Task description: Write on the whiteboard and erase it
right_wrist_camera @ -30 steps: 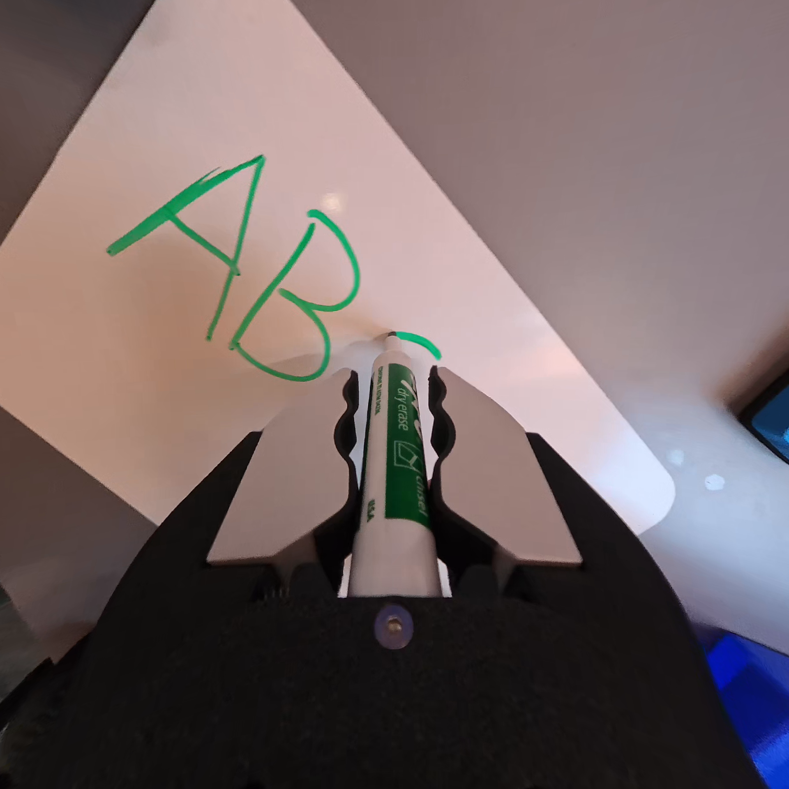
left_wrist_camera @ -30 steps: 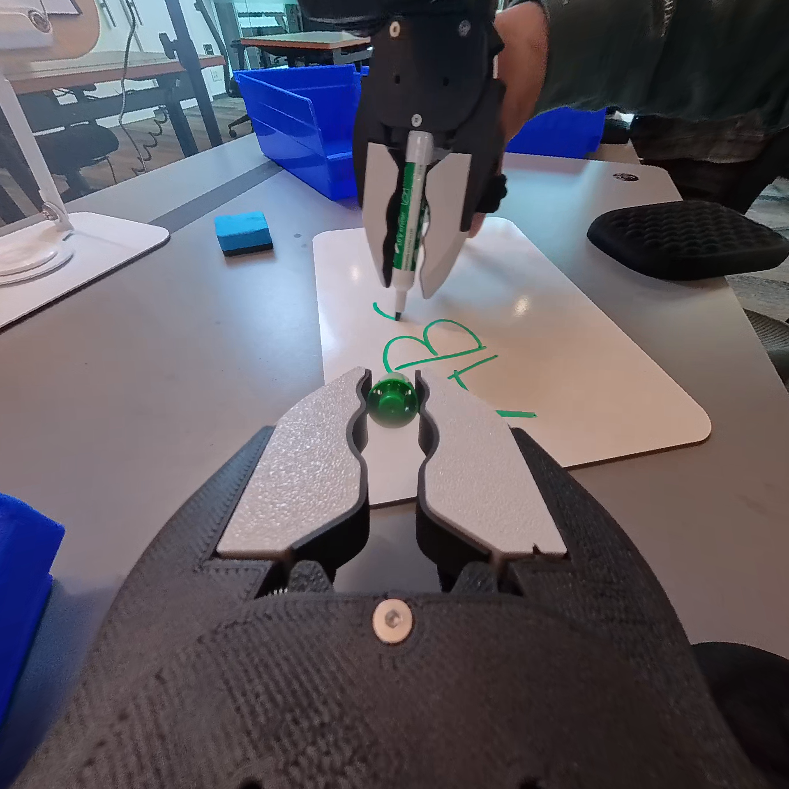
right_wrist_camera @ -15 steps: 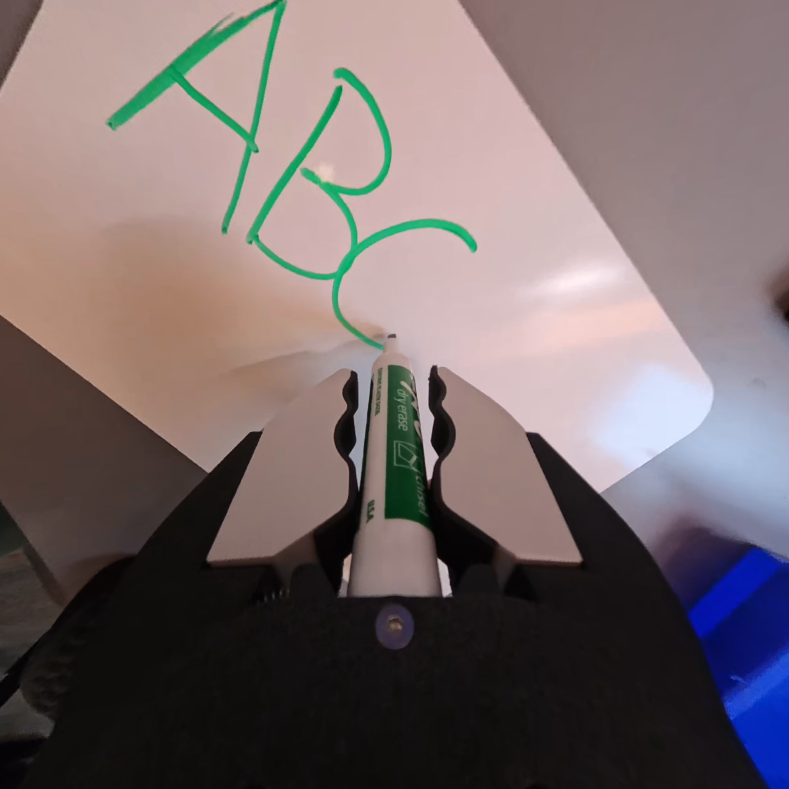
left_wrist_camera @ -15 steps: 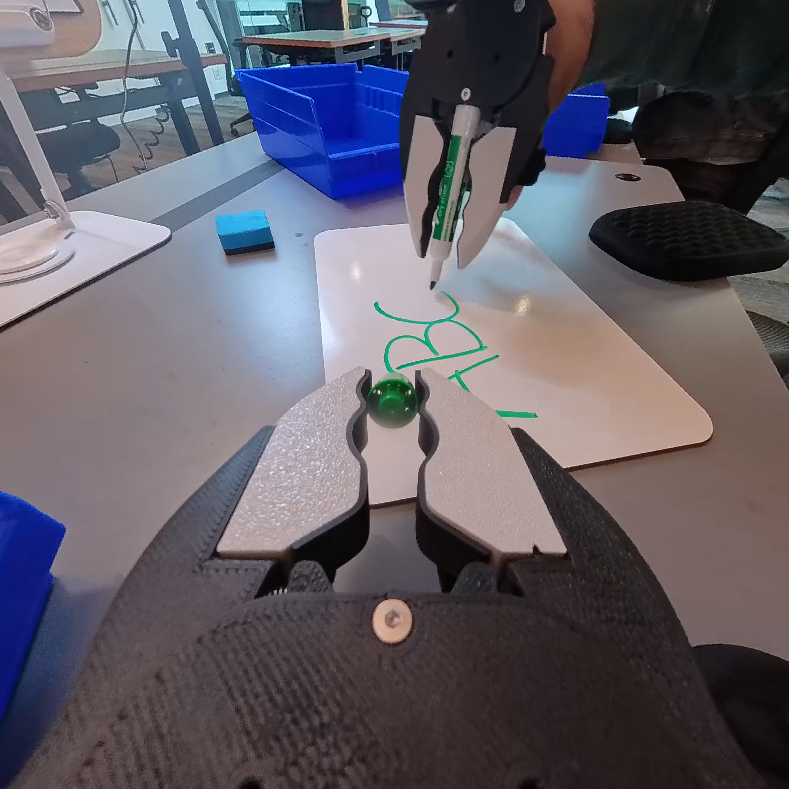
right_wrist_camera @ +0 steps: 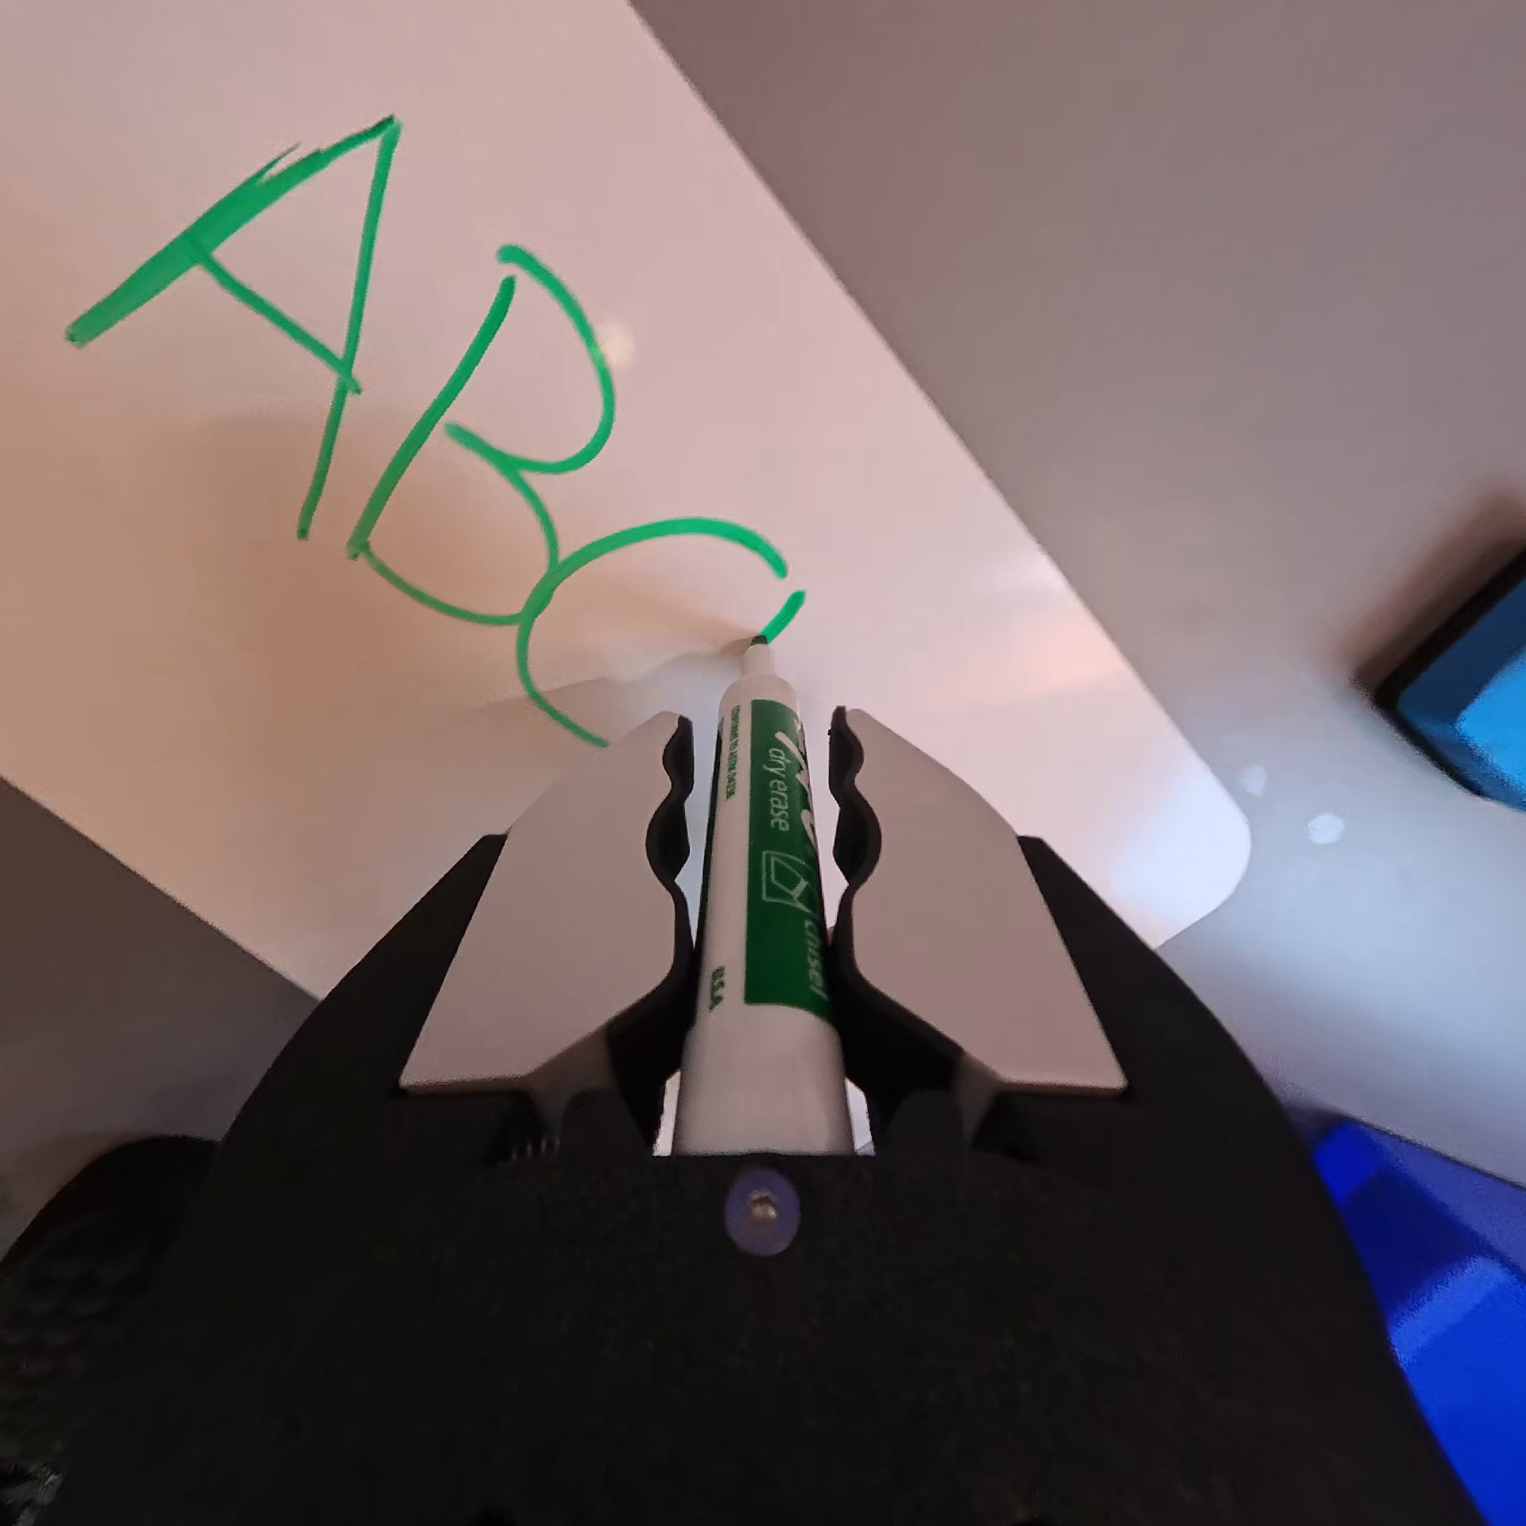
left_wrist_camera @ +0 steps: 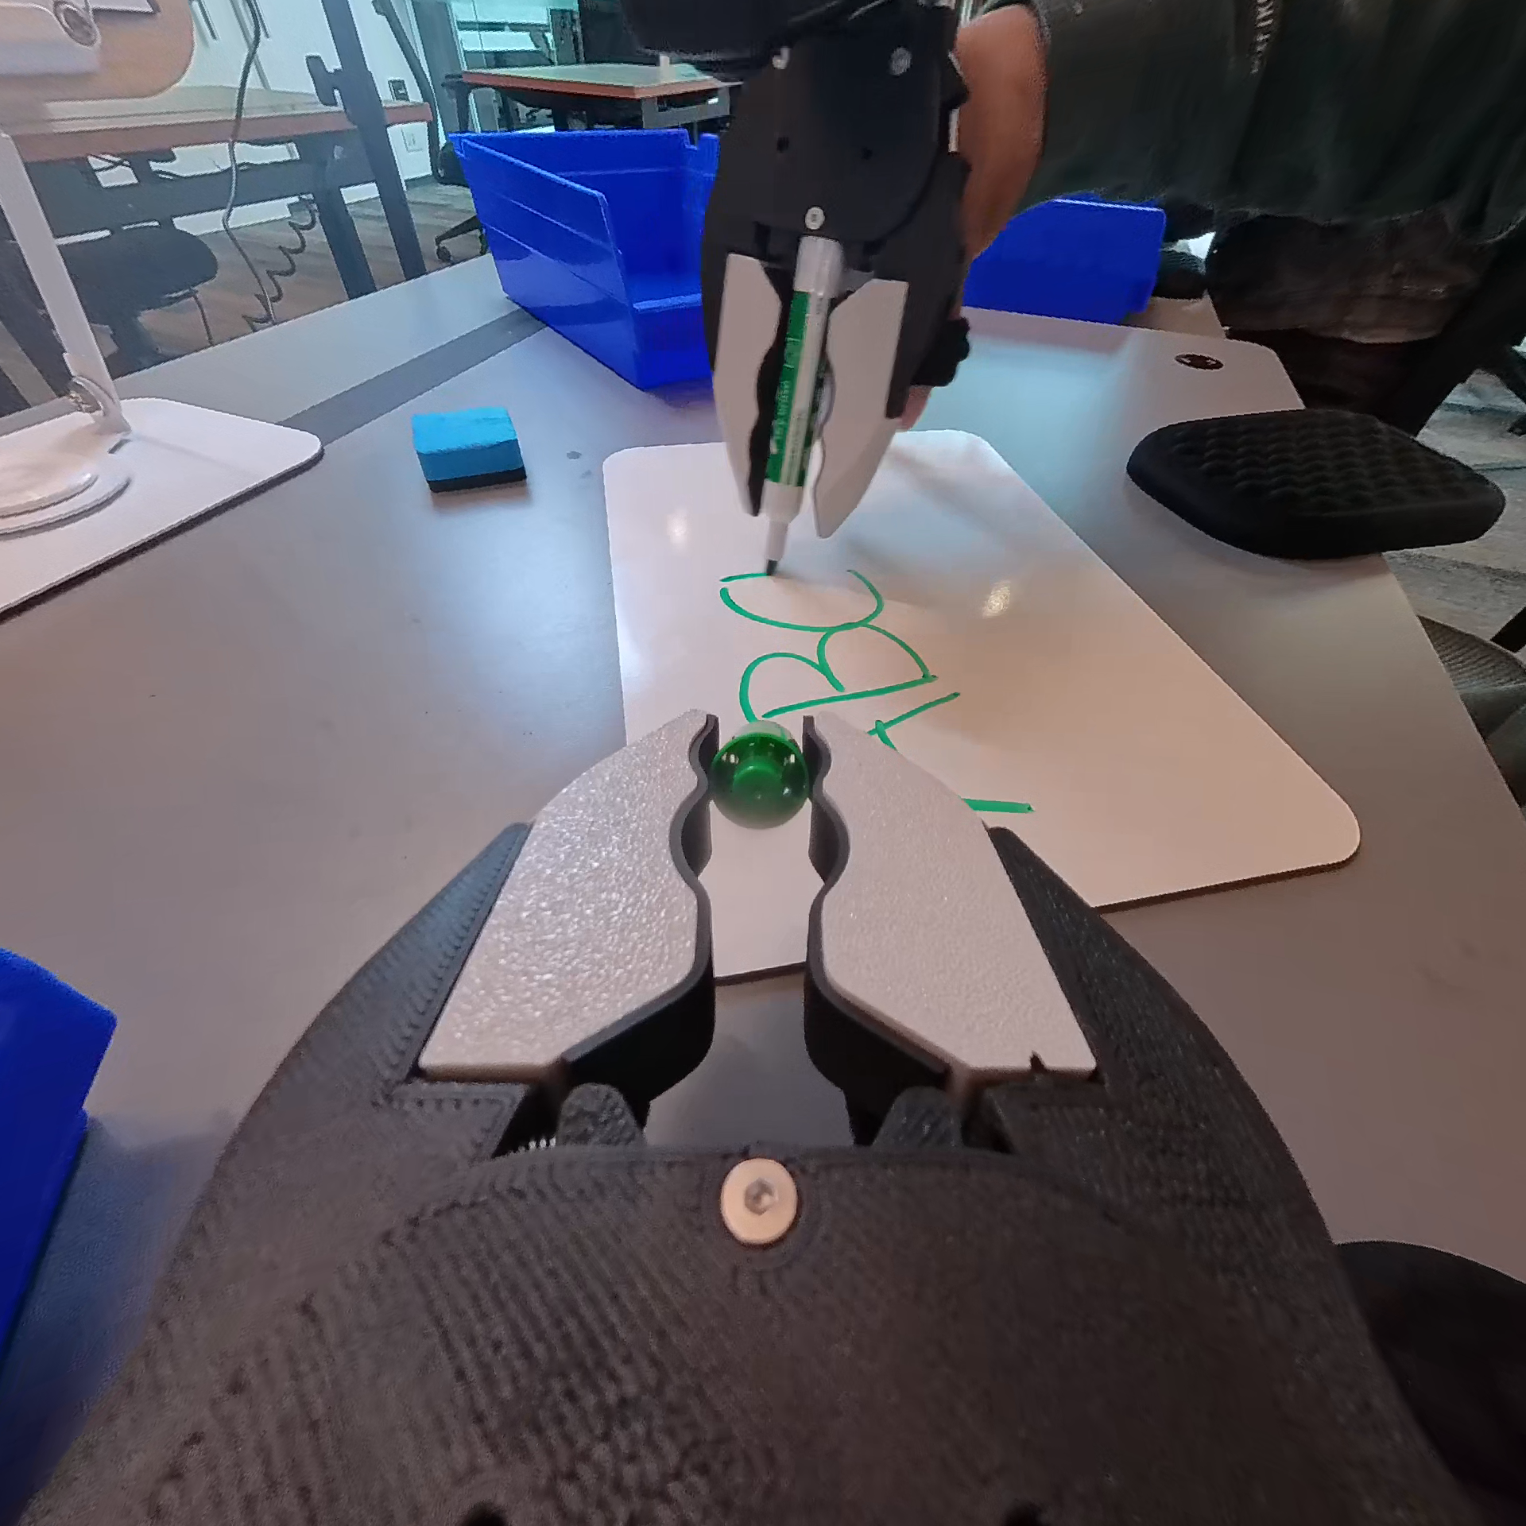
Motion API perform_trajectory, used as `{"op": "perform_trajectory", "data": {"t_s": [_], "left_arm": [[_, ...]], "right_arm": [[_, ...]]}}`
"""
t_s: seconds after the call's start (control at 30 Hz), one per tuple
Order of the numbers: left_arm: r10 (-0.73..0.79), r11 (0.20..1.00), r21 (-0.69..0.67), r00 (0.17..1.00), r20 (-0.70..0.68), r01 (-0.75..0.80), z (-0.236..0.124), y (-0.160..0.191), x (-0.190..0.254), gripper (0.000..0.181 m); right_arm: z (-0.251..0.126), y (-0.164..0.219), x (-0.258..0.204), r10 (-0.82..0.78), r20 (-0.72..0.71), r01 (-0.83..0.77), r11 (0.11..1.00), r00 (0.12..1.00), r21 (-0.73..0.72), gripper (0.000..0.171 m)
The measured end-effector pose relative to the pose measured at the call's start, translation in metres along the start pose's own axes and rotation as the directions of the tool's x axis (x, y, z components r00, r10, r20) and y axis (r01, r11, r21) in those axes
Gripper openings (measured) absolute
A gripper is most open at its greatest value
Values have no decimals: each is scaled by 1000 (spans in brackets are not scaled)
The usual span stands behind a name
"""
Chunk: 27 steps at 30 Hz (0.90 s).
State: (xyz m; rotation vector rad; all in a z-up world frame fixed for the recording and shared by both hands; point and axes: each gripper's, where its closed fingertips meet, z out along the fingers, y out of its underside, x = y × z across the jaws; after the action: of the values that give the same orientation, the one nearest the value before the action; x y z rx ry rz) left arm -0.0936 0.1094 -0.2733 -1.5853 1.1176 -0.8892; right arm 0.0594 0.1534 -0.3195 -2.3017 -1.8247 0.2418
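Holding the green cap [left_wrist_camera: 758,783] between narrowed jaws, the left gripper [left_wrist_camera: 758,747] sits over the whiteboard's [left_wrist_camera: 1156,743] near edge. Farther on, the right gripper [left_wrist_camera: 784,512] clamps the marker [left_wrist_camera: 797,388] mid-barrel, tip touching mid-board. Light, stiff and likely slick, it suits that grip. The eraser [left_wrist_camera: 468,446] lies beyond the far-left corner.

whiteboard [left_wrist_camera: 1073,661] on table [left_wrist_camera: 330,661], eraser [left_wrist_camera: 468,447] left of it, bin [left_wrist_camera: 578,239] behind

Right tool [right_wrist_camera: 755,727] clamped, pointing down, left tool [left_wrist_camera: 758,735] clamped, level
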Motion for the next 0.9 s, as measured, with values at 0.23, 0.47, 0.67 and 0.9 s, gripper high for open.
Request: {"op": "perform_trajectory", "data": {"t_s": [0.23,0.47,0.67,0.9], "left_arm": [[-3,1000,-1,1000,0,3,1,0,-1,19],[-2,1000,4,1000,3,2,0,0,-1,19],[-10,1000,5,1000,-5,10,0,0,-1,19],[-15,1000,7,1000,-6,15,-1,-1,-1,19]], "right_arm": [[-9,31,-33,13,44,-11,999,999,-42,33],[-3,-7,3,8,-13,-7,998,1000,56,33],[5,-17,15,-9,-28,11,998,1000,67,33],[-6,24,24,53,-56,-52,999,997,7,33]]}}
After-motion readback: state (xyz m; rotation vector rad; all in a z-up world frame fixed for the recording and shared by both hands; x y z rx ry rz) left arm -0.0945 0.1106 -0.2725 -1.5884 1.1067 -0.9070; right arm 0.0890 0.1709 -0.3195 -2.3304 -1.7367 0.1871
